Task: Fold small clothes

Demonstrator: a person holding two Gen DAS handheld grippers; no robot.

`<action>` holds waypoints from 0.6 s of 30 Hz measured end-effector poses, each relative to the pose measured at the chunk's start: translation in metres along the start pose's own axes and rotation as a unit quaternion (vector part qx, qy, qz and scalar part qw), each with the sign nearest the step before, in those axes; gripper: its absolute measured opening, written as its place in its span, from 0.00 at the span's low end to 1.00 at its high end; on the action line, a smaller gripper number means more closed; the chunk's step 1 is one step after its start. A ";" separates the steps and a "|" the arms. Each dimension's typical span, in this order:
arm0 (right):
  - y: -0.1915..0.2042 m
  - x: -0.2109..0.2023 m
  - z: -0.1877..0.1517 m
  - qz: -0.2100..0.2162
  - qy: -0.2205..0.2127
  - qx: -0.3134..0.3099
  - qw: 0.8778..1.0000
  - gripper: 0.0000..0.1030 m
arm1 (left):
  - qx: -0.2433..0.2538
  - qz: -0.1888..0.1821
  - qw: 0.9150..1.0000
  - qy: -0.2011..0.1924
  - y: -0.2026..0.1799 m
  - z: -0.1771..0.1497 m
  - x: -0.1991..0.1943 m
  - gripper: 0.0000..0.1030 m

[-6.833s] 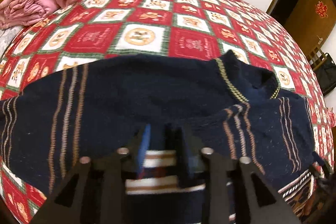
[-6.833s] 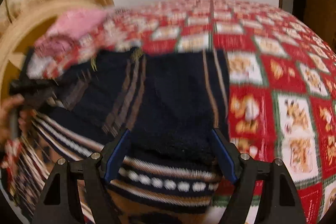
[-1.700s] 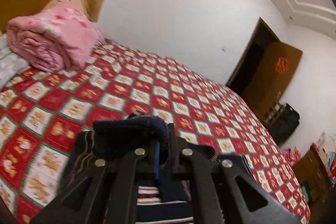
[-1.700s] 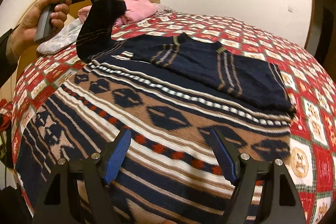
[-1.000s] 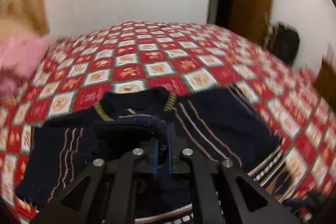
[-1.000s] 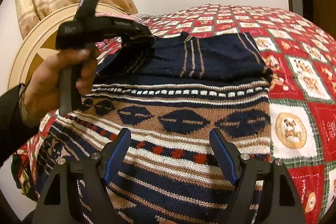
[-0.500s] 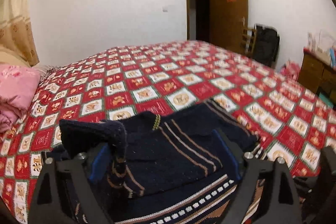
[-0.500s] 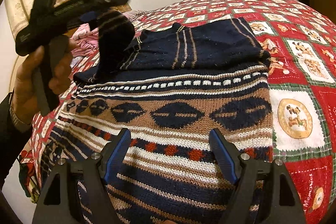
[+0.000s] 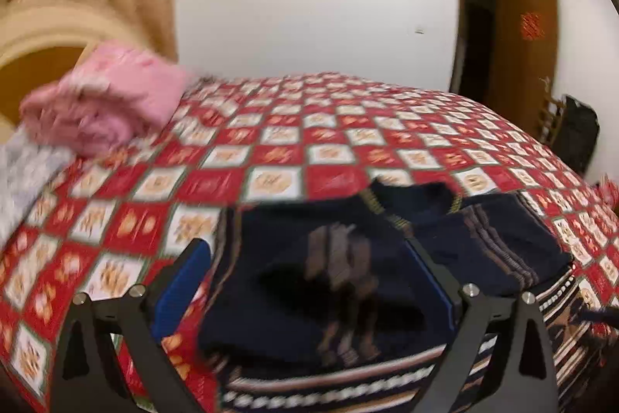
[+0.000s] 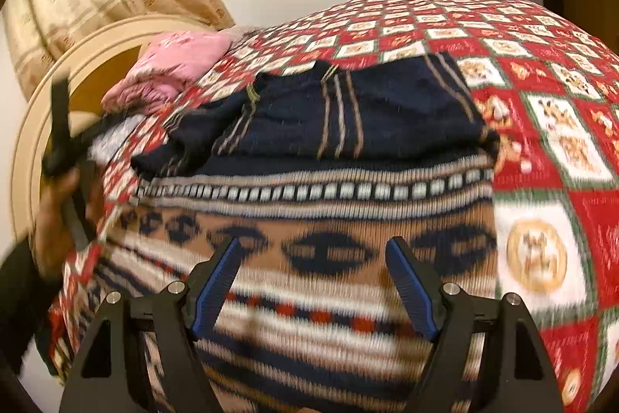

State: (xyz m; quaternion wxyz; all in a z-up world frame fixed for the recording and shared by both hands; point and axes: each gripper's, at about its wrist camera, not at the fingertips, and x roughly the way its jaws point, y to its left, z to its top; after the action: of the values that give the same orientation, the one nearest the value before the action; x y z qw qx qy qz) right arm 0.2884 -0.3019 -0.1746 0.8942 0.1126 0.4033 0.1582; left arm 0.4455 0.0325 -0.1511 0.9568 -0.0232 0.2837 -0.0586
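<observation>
A navy sweater (image 10: 348,111) with tan stripes and a patterned tan, white and navy lower half (image 10: 317,258) lies on the bed. Both sleeves lie folded across its chest. In the left wrist view the sweater (image 9: 309,281) sits just below my left gripper (image 9: 309,258), which is open and empty above the folded sleeve. My right gripper (image 10: 315,258) is open and empty, hovering over the patterned lower half. The left gripper also shows blurred at the far left of the right wrist view (image 10: 65,142).
The bed has a red, white and green checked cover (image 9: 309,149). A folded pink quilt (image 9: 100,107) lies by the round headboard (image 10: 42,95). A brown door (image 9: 522,64) and a dark bag (image 9: 576,134) stand at the right.
My left gripper opened and let go of the sleeve, which now lies across the chest. It has drawn back to the left. My right gripper stayed open over the lower half.
</observation>
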 end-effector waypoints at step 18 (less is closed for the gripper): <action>0.128 0.051 0.062 -0.057 -0.017 -0.112 0.992 0.76 | -0.026 0.009 0.999 -0.024 0.016 0.029 -0.010 1.00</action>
State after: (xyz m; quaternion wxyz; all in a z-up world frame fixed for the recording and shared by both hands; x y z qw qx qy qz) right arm 0.3425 -0.1694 -0.1270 0.9157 -0.0090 0.3732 0.1490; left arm 0.4546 0.0494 -0.1232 0.9628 -0.0469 0.2627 -0.0419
